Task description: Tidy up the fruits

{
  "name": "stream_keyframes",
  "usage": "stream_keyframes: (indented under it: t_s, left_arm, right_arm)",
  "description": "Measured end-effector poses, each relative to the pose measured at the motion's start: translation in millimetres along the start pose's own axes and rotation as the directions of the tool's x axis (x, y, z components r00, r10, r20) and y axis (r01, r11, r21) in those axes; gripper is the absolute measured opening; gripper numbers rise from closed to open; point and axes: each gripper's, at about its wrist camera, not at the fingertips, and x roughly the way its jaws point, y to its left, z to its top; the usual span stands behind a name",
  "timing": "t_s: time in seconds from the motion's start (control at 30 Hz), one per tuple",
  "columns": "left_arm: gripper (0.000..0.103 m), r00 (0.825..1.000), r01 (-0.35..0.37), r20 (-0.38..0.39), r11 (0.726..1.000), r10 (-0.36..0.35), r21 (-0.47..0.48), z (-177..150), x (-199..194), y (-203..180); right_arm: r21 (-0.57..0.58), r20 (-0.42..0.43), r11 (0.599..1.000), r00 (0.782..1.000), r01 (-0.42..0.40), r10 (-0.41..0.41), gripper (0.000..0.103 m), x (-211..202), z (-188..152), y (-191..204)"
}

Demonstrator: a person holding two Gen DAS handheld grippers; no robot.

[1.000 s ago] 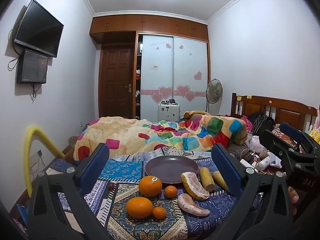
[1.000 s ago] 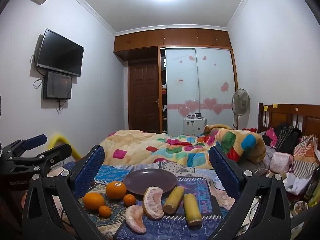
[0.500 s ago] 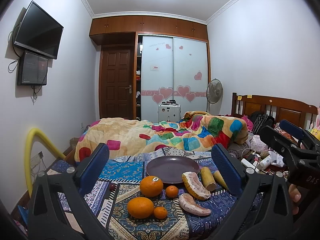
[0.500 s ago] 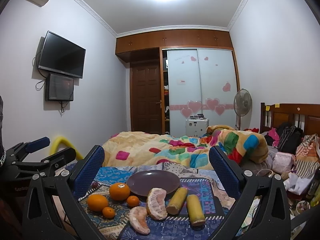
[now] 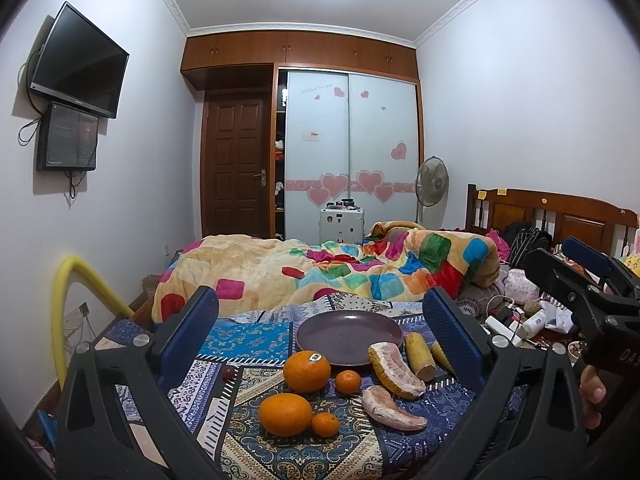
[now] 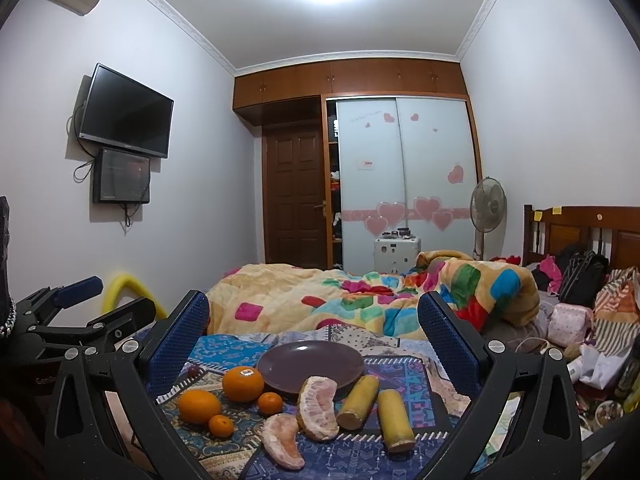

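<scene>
Left wrist view: we see our left claw (image 5: 320, 322) spread wide, holding nothing, hovering above the patterned cloth (image 5: 256, 334) on the bed. Ahead sits the purple plate (image 5: 349, 336), bare. Just before it lie the stickered orange (image 5: 307, 371), a second orange (image 5: 285, 414), two small tangerines (image 5: 348, 381), two peeled pomelo wedges (image 5: 394, 370) and two yellow stalk pieces (image 5: 419, 355). From the right wrist, our right claw (image 6: 314, 322) is equally wide and holds nothing, with the same plate (image 6: 310, 364) between its fingers.
</scene>
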Motion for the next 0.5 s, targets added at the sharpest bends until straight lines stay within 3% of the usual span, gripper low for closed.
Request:
stream_keyframes:
  t_s: [0.5]
  left_arm:
    - [0.103, 1.000, -0.012, -0.002, 1.000, 0.012, -0.002, -3.9, 4.0, 1.8]
  right_arm:
    - [0.003, -0.007, 1.000, 1.000, -0.014, 0.014, 0.103, 2.9, -1.3, 0.6]
